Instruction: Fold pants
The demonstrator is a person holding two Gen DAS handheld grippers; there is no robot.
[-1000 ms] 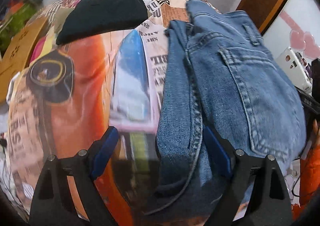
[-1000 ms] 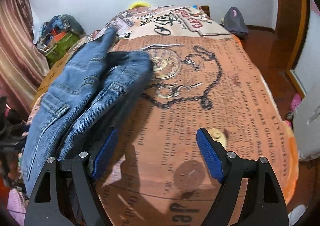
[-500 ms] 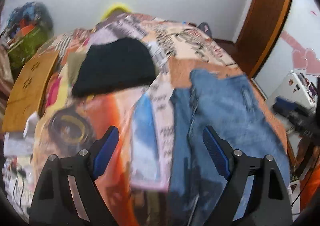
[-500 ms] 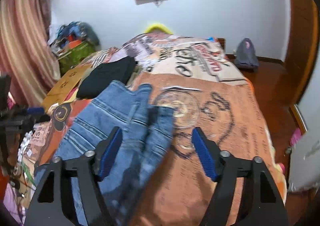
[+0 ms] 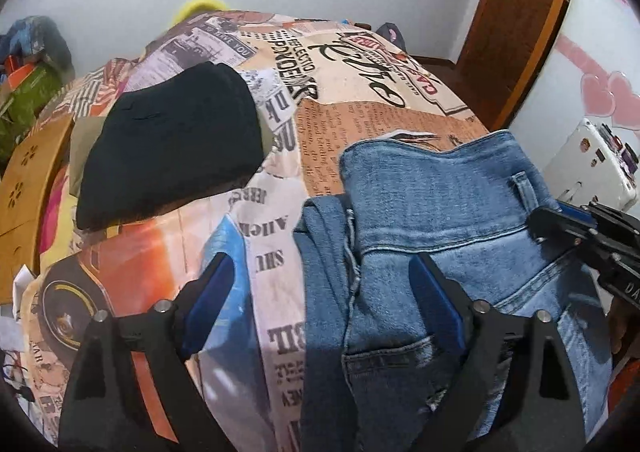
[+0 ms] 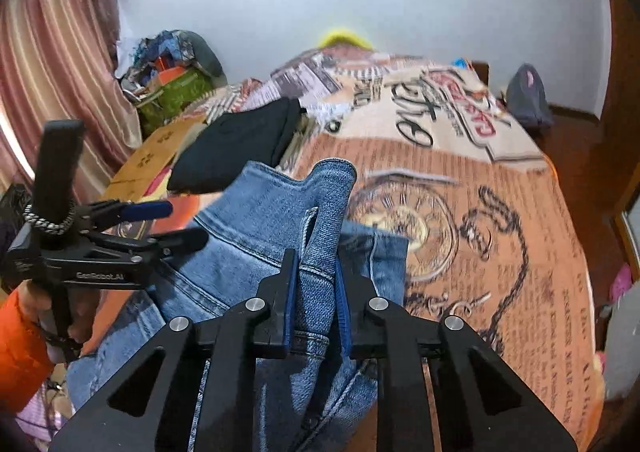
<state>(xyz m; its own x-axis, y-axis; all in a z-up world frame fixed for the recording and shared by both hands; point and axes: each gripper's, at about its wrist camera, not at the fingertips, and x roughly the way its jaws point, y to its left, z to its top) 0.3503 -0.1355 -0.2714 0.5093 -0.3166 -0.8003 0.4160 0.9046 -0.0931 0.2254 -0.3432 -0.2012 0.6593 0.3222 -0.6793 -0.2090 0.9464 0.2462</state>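
- The left gripper (image 5: 320,304) is filling the lower part of its own wrist view, its two blue-padded fingers (image 5: 206,306) spreading wide apart with nothing clamped between them.
- The right gripper (image 6: 313,302) is sitting at the lower centre of its view, its blue pads pressing close together on a raised fold of denim.
- At the left edge of the right wrist view, a hand (image 6: 60,316) in an orange sleeve is gripping the left gripper's handle.
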